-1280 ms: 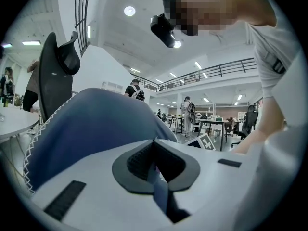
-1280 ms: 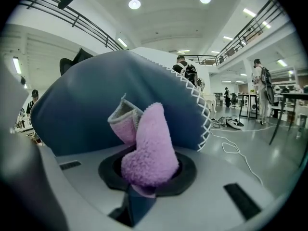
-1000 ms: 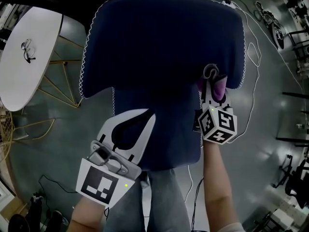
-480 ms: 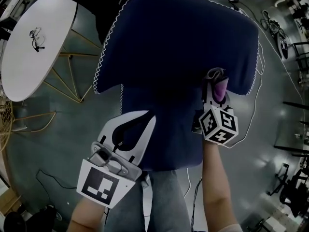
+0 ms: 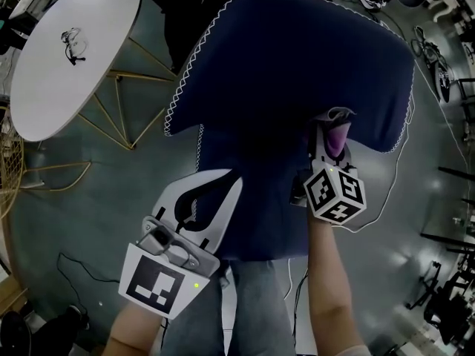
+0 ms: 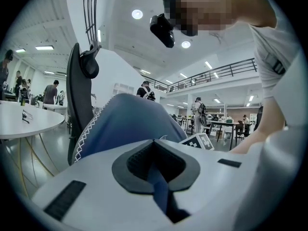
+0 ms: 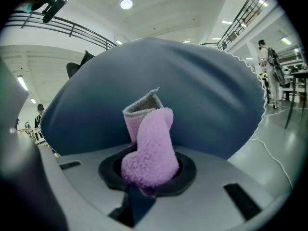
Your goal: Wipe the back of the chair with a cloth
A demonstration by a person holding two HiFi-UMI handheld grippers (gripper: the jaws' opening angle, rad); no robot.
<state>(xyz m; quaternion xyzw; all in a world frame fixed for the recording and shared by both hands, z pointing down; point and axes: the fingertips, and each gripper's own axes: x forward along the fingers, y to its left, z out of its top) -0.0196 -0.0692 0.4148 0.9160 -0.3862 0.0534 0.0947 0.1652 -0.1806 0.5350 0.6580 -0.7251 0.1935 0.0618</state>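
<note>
R hand-held gripper [image 5: 327, 148] mid-right of frame, pinching purple cloth [image 5: 338, 129]. Cloth tip sits vs chair back [image 5: 297, 65], near its right edge. Back spreads up-left from there, so the wipe prob. heads leftward. L hand-held gripper [image 5: 223, 178] lower left, jaws pressed together, empty.

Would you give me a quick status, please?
Right tool shut on fluffy purple cloth at dark blue chair back. Left tool shut, empty. Nothing obstructing.

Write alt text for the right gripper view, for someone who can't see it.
The right gripper clamps a fluffy purple cloth in front of the dark blue chair back, which fills most of the view.
</note>
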